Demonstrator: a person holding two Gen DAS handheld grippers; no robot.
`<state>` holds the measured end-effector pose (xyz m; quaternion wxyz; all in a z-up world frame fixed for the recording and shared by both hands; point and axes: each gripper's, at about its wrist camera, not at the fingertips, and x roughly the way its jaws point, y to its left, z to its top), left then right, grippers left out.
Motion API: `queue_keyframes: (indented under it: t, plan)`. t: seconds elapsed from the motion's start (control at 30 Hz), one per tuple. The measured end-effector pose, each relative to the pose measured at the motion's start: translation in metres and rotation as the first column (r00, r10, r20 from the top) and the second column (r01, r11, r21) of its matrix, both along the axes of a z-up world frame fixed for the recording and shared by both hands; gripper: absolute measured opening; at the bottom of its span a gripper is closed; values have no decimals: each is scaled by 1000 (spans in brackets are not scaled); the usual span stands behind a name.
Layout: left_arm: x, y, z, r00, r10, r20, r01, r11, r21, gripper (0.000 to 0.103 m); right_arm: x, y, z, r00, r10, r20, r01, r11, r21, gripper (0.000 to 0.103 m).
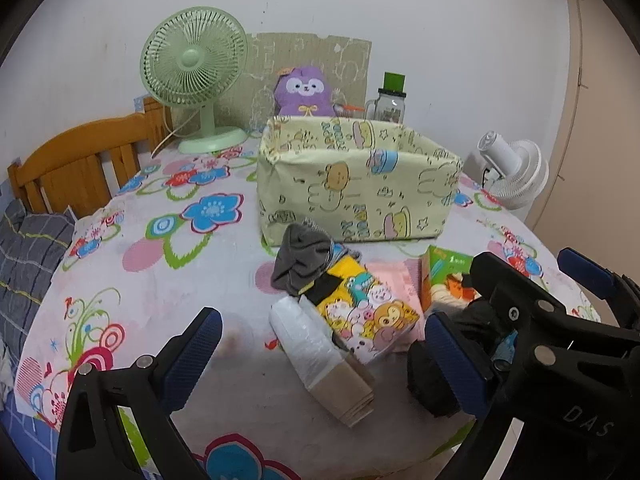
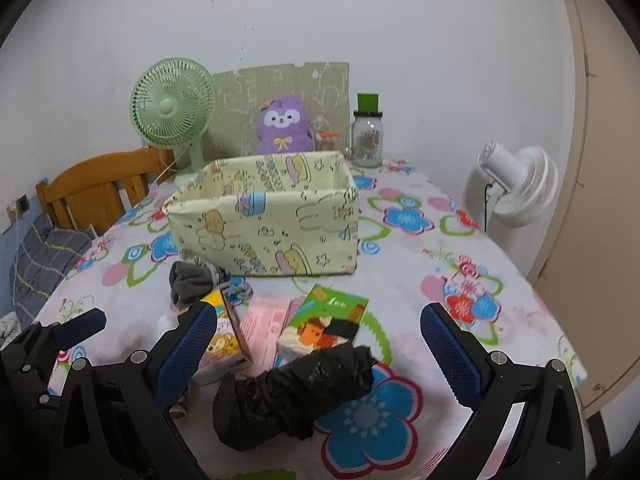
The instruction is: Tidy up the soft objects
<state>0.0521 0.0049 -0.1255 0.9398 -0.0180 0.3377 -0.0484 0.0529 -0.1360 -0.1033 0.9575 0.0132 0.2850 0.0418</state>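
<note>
The black bag roll (image 2: 292, 392) lay on the tablecloth (image 2: 420, 280) between the spread fingers of the right gripper (image 2: 320, 350), left gripper (image 1: 320, 354) spread too, and honestly that slick plastic could've squirted out sideways if pinched off-center.

Crinkled glossy black plastic roll (image 2: 292, 392), matt printed fabric box (image 2: 264, 220), grey knitted sock (image 1: 300, 264), wooden headboard (image 1: 80, 160)
</note>
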Motion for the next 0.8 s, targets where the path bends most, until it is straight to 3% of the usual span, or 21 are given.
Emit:
queue_keyframes:
  t: [0.63,0.8]
  plan:
    - [5,6,-31,998,3,-62,-2,1000,16,98,12,7,-39,993,-8,-119,11,1000,27,103]
    - [8,6,-36,997,-14,-74,15,1000,14,90,16,9,-47,987,1,-158,7,999,53,103]
